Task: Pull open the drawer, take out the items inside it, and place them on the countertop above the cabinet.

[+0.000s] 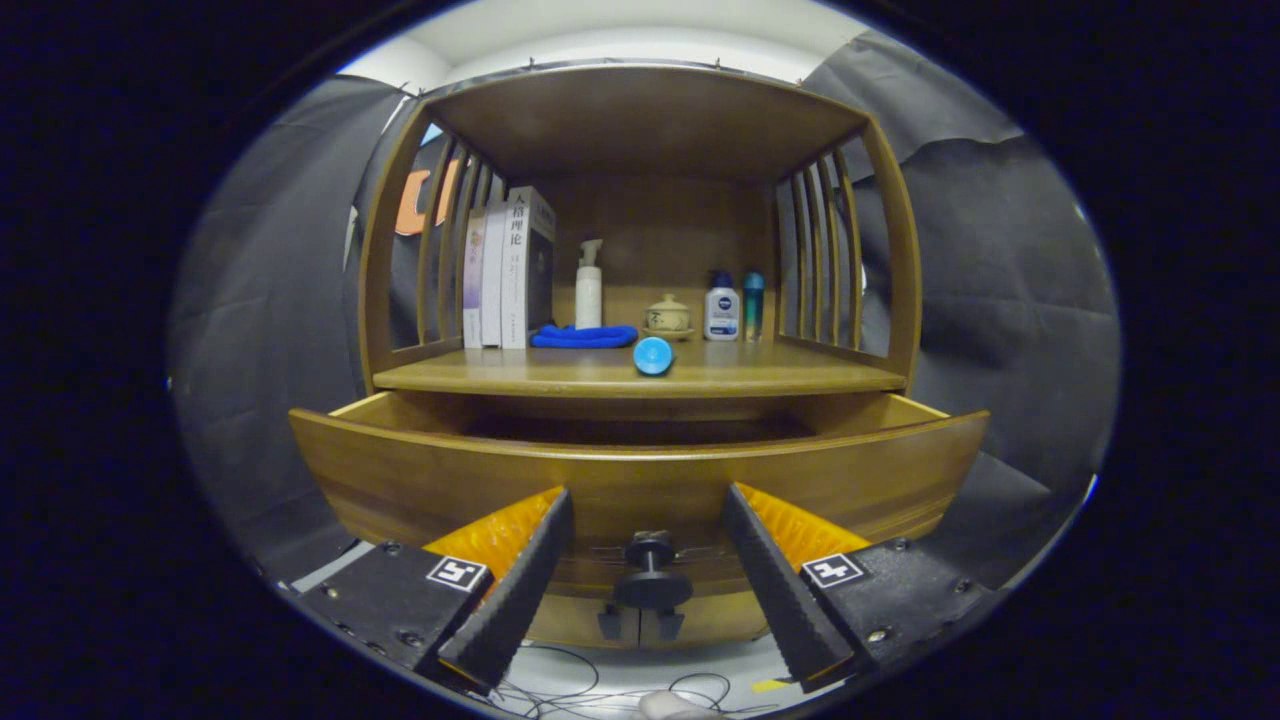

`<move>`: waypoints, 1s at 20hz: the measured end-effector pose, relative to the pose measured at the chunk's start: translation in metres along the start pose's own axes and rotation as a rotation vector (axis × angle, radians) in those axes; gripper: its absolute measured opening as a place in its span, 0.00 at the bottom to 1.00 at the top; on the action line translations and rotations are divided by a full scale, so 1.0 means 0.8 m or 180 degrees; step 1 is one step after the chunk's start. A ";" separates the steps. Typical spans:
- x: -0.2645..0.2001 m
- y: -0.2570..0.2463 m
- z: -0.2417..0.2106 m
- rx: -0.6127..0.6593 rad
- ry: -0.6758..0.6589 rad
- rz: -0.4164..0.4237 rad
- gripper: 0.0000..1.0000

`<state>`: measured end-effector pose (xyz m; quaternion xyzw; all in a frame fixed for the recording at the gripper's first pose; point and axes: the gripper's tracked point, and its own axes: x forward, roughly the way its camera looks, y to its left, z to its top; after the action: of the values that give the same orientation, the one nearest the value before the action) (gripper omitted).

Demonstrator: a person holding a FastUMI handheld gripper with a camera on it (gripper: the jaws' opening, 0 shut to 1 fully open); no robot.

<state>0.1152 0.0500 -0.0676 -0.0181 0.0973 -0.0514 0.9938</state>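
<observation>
While drawer [640, 470] stands open | fingers [520, 590] spread wide, flanking knob [651, 570] | countertop [560, 378] cluttered

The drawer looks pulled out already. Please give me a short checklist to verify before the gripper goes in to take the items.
1. Drawer open far enough: ok, its front stands well forward of the countertop edge.
2. Gripper released from the knob: ok, the fingers stand apart with the knob between them, untouched.
3. Items inside the drawer located: cannot tell, the drawer front hides the interior from this low angle.
4. Free spot on the countertop: ok, bare wood beside the blue round object.
5. Gripper high enough to clear the drawer front: not ok, it sits level with the knob.
</observation>
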 end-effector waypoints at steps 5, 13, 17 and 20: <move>0.042 0.002 0.011 -0.0017 0.0089 -0.0012 1.00; 0.103 0.005 0.023 -0.0071 0.0080 -0.0035 0.99; 0.112 0.005 0.022 -0.0046 -0.0004 0.0011 0.99; 0.114 0.008 0.008 0.0006 -0.0016 0.0029 0.99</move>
<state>0.2063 0.0466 -0.0793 -0.0168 0.0948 -0.0469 0.9942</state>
